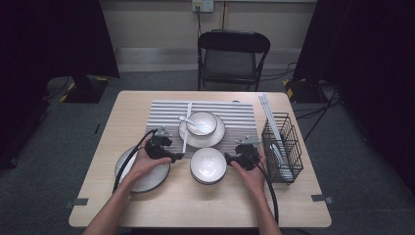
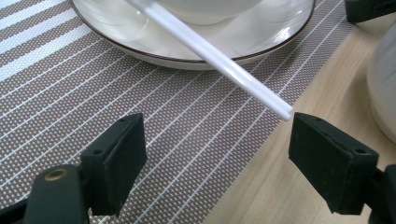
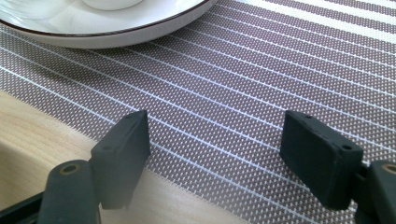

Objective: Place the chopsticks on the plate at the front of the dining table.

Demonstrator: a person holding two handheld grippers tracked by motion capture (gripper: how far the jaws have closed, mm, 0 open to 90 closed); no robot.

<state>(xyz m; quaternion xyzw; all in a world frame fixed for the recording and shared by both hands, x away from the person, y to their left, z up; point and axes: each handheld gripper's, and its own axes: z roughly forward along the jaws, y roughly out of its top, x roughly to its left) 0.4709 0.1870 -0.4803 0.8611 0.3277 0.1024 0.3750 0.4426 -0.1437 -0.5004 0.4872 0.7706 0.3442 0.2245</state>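
A pair of white chopsticks (image 1: 186, 138) leans on the white plate (image 1: 218, 137) that carries a small bowl (image 1: 201, 122) and a spoon (image 1: 185, 119) on the striped placemat (image 1: 240, 115). My left gripper (image 1: 179, 156) stands open at the chopsticks' near end. In the left gripper view the chopsticks (image 2: 219, 60) end just ahead of the right jaw, with the left gripper (image 2: 217, 140) touching nothing. My right gripper (image 1: 227, 157) is open beside a stack of white bowls (image 1: 208, 165). The right gripper (image 3: 217, 137) hovers over the placemat (image 3: 261, 84) edge, holding nothing.
A large dark-rimmed plate (image 1: 147, 180) lies under my left hand. A black wire rack (image 1: 282, 147) with plates and long white sticks stands at the table's right. A black folding chair (image 1: 231, 58) sits beyond the far edge. The stacked bowls' side (image 2: 385, 88) is close on the left gripper's right.
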